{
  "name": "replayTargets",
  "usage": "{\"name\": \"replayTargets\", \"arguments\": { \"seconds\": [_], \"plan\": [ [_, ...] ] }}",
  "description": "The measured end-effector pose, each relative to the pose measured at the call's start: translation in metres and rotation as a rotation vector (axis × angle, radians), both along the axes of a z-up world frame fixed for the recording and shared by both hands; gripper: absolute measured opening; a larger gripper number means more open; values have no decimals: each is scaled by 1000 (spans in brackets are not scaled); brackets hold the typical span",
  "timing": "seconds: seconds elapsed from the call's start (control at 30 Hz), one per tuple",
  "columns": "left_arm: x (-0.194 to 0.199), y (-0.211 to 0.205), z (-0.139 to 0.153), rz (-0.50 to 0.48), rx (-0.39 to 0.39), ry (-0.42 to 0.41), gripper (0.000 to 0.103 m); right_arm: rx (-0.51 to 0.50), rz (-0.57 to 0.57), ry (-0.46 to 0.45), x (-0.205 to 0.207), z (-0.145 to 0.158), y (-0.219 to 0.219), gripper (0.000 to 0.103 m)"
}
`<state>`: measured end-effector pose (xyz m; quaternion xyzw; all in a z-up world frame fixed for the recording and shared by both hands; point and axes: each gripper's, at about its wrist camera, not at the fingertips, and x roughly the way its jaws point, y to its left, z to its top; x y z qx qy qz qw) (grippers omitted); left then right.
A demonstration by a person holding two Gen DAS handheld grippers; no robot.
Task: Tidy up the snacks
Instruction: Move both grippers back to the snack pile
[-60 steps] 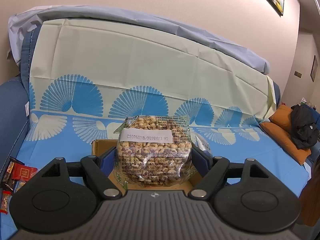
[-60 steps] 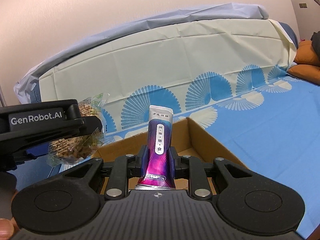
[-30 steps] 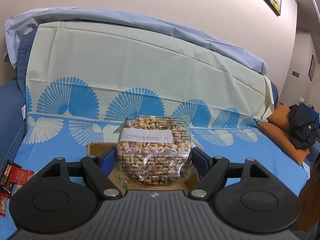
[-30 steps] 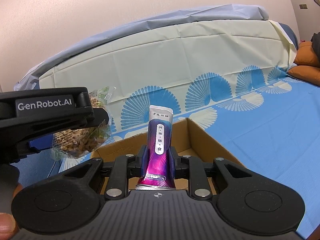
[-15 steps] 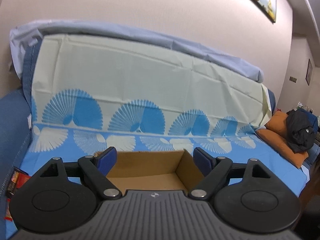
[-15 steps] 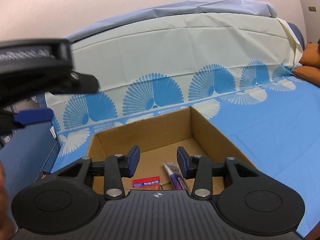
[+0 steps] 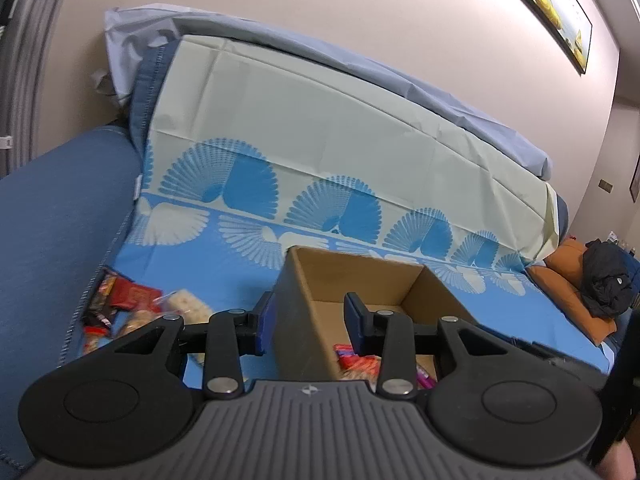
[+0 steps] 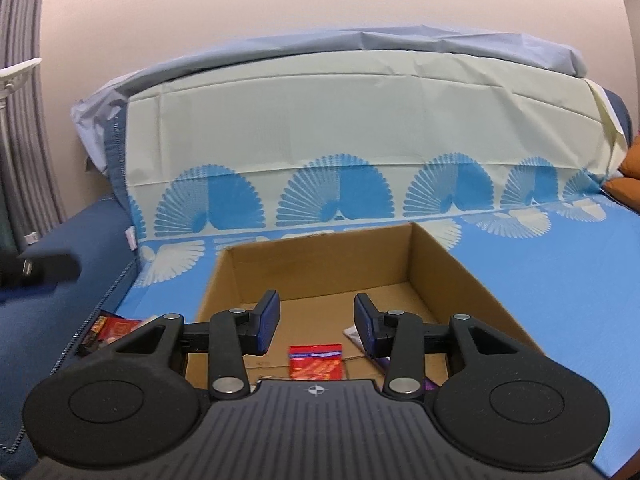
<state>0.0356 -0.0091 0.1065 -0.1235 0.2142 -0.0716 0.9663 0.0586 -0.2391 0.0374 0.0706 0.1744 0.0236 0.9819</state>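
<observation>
An open cardboard box (image 7: 360, 276) (image 8: 320, 264) stands on the blue fan-patterned cover. A red packet (image 8: 316, 362) lies on its floor, and the white end of a purple bar (image 8: 354, 332) shows beside it. From the left wrist, red packets (image 7: 356, 360) show in the box. My left gripper (image 7: 310, 316) hangs near the box's left wall, its jaws closing with nothing between them. My right gripper (image 8: 317, 316) is open and empty over the box's near part. A pile of loose snacks (image 7: 132, 300) (image 8: 112, 328) lies left of the box.
The blue sofa armrest (image 7: 48, 220) rises just left of the snack pile. The cloth-covered backrest (image 8: 360, 128) runs behind the box. Orange cushions and a black bag (image 7: 604, 284) lie at the far right. The left gripper shows blurred at the left edge (image 8: 36, 268).
Both grippers let go: the puffed snack bag and the purple bar are out of the jaws, the bar now in the box. The left gripper swung left and its jaws narrowed.
</observation>
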Motion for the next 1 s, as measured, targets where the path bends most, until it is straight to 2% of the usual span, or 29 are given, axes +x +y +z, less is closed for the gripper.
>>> {"name": "replayTargets", "arguments": {
  "seconds": [0.2,0.37,0.53,0.63,0.7,1.0],
  "plan": [
    [-23,32,-8,-1,11,-19,39,-14,53,-2,-9,1,29,44],
    [-32,46,-20,-45,132,-49,39,-42,108,-3,-11,-3,53,46],
    [-33,67,-49,-52,168,-47,39,-52,143,11,-9,-8,70,46],
    [-26,83,-77,6,120,22,38,-60,170,20,-10,-12,79,46],
    [-25,93,-81,52,71,1,38,-67,194,25,-11,-14,86,46],
    [-11,118,-105,146,-16,59,38,-159,350,27,-17,-27,134,46]
  ]
}}
